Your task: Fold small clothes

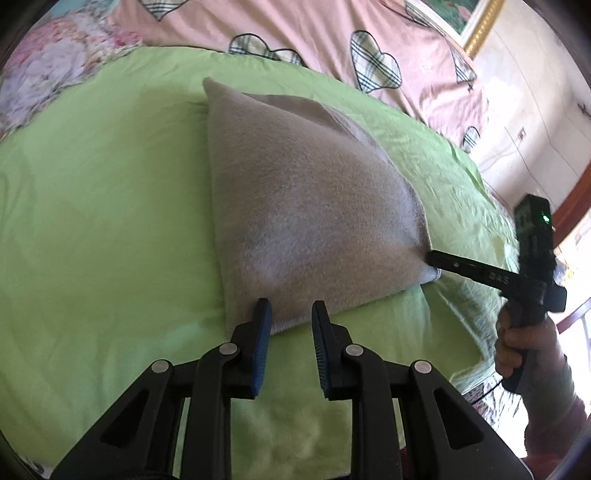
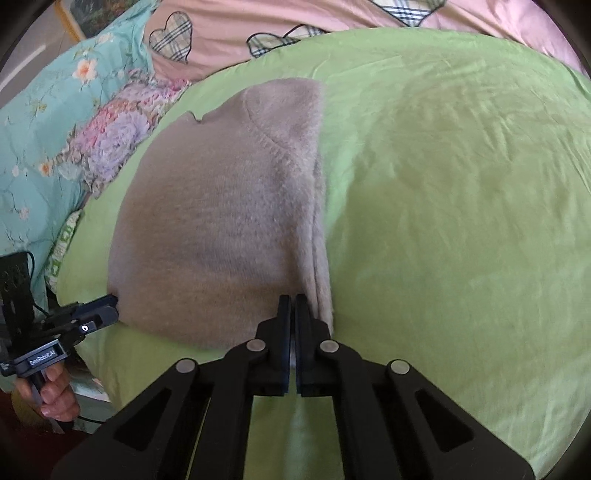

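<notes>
A beige knitted garment (image 1: 306, 206) lies folded on a green sheet (image 1: 103, 206); it also shows in the right wrist view (image 2: 221, 221). My left gripper (image 1: 290, 314) is open, its jaws straddling the garment's near edge without closing on it. My right gripper (image 2: 293, 306) is shut on the garment's near corner, by the folded edge. In the left wrist view the right gripper (image 1: 434, 260) pinches that corner at the right. In the right wrist view the left gripper (image 2: 110, 306) sits at the garment's left corner.
A pink quilt with plaid hearts (image 1: 295, 33) lies behind the green sheet (image 2: 461, 221). A floral cushion (image 2: 110, 140) and a teal floral pillow (image 2: 44, 122) sit at the left. A framed picture (image 1: 469, 22) and wall are at the far right.
</notes>
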